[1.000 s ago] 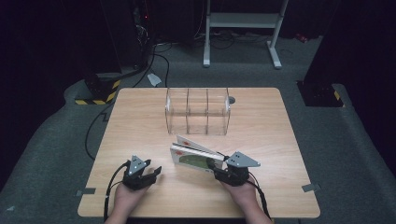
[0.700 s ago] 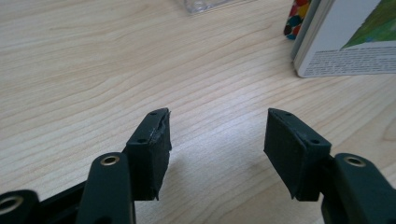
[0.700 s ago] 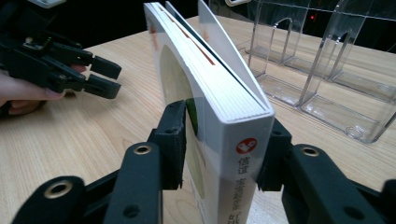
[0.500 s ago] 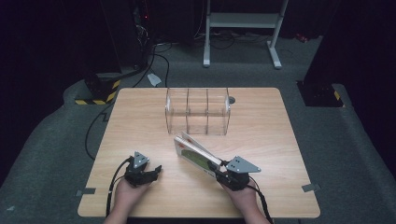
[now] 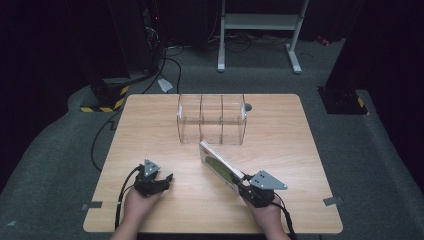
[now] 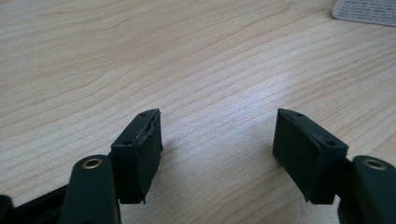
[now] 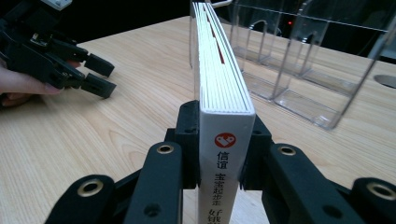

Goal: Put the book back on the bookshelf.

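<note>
We hold the thin white-and-green book (image 5: 220,166) clamped in our right gripper (image 5: 248,187), its long axis aimed toward the clear plastic three-slot rack (image 5: 212,120) at the table's far edge, while our left gripper (image 5: 161,182) rests with its jaws apart and nothing between them, having just been opening.

Between your left tool (image 5: 167,179) and the book (image 5: 220,166) in your right tool (image 5: 243,184), bare desk (image 5: 150,130) lies open; you can pass there. The book stands on edge and slants up toward the clear rack (image 5: 212,119), its far corner just short of the rack's front wall, so little room is left there. The rack sits mid-desk near the far edge, with three upright bays open at the top. Left and right of the rack, the desk is free. A small grey disc (image 5: 248,106) lies by its far right corner.
</note>
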Tool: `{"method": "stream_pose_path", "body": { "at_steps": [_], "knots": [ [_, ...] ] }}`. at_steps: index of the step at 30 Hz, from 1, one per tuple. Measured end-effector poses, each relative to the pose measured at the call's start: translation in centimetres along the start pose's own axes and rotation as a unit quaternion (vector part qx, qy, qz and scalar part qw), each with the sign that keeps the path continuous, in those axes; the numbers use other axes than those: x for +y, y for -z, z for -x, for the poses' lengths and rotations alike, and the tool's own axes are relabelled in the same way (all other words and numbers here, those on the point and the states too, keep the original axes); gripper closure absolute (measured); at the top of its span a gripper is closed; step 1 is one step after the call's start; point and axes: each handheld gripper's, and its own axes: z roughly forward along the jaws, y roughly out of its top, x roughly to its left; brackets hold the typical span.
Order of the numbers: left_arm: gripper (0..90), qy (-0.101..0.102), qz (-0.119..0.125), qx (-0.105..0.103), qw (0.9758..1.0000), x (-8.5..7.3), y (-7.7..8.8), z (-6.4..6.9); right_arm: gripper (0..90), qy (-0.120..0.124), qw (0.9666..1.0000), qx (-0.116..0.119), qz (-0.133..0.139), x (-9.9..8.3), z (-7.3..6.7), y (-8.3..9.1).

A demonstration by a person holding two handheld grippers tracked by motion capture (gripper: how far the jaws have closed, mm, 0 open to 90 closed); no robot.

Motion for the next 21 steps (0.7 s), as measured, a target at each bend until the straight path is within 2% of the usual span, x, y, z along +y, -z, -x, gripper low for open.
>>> {"method": "stream_pose_path", "body": {
  "at_steps": [3, 9, 13, 19, 21],
  "knots": [
    [31.6, -0.013, 0.003, 0.022, 0.9997, 0.3, -0.3, 0.0, 74.0, -0.002, 1.0000, -0.009, 0.000, -0.1, 0.2, 0.5],
    [30.4, 0.022, -0.005, 0.001, 0.9997, 0.6, -0.8, -0.8, 74.0, -0.004, 0.9996, -0.028, -0.001, -0.4, 0.6, 1.6],
    [28.3, 0.019, -0.010, 0.001, 0.9998, 0.8, -0.9, -0.8, 74.0, -0.015, 0.9991, -0.040, -0.002, -0.7, 1.1, 2.2],
    [27.9, 0.020, -0.009, 0.000, 0.9998, 0.9, -1.0, -0.8, 73.9, -0.014, 0.9979, -0.063, -0.005, -0.9, 1.5, 3.4],
    [27.8, 0.019, -0.010, 0.000, 0.9998, 0.9, -1.0, -0.8, 74.0, -0.022, 0.9972, -0.071, -0.005, -1.0, 1.8, 3.7]
  ]
}}
